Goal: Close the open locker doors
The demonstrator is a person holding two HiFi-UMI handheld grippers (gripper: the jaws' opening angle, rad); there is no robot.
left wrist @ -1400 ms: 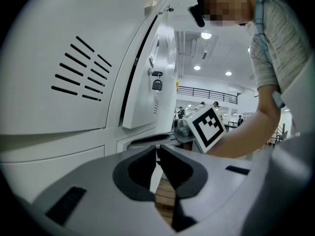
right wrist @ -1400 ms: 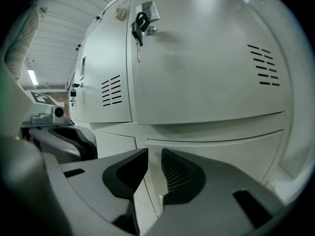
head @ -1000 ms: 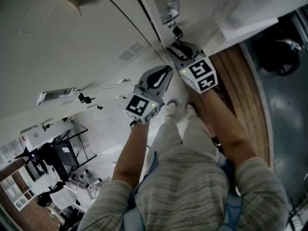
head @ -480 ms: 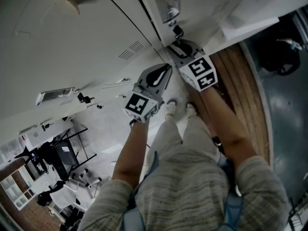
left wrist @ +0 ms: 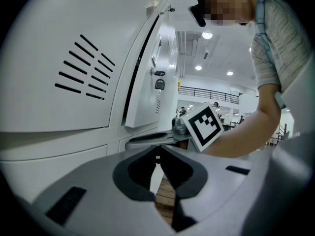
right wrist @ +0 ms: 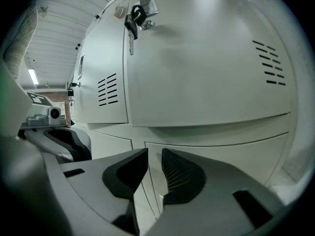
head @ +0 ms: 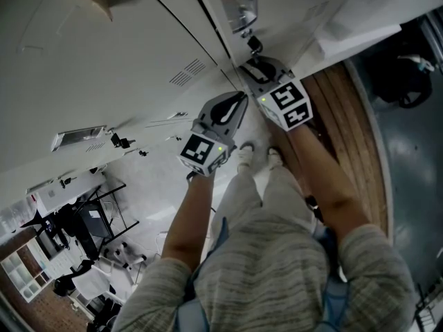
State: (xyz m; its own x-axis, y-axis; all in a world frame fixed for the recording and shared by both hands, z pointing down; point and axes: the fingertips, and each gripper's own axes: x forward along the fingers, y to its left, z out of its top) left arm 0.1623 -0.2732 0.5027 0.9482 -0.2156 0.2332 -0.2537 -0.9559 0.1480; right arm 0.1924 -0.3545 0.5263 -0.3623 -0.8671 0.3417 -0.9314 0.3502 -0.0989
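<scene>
Bank of pale grey metal lockers (head: 124, 54) runs across the top of the head view. Wooden plank floor (head: 346, 116) lies to its right.

Left gripper (left wrist: 157, 159): dark fingers closed tip to tip, nothing between them, nose aimed along the locker fronts. Ahead of it one pale grey vented locker door (left wrist: 142, 97) stands ajar (dark gap down its near edge). A small key (left wrist: 159, 84) hangs at its lock.

Right gripper (right wrist: 154, 154): fingers a narrow slit apart, holding nothing, close up to the locker face. A broad grey door face with slit vents (right wrist: 211, 68) fills the view above it. The seam between two lower doors shows through the slit.

Head view: both grippers side by side at the lockers, not touching each other.
</scene>
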